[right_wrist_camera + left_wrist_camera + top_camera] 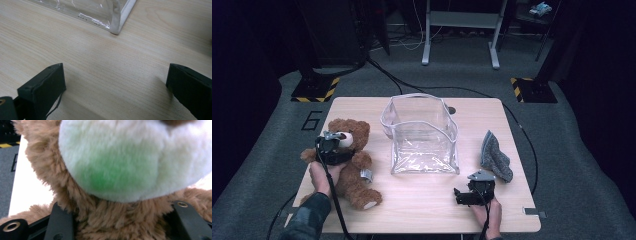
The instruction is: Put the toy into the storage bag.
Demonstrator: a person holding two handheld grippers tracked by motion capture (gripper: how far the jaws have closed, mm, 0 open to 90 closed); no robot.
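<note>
Plush teddy bear (346, 162) lies outside the clear plastic bag (422, 135); left gripper (333, 145) apparently clamps its neck, right gripper (469, 195) rests with jaws apart.

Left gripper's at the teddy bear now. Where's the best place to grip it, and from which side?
Grip the teddy bear at the neck, coming from its front: it lies face up, and the neck is its narrowest part. The left gripper jaws already flank it below the white muzzle.

Your teddy bear (346, 162) at the left is shaggy brown plush with a cream muzzle; the clear pouch (422, 137) at centre is glossy plastic; the table (422, 200) is matt pale wood; the grey cloth (495, 156) at the right looks knitted.
</note>
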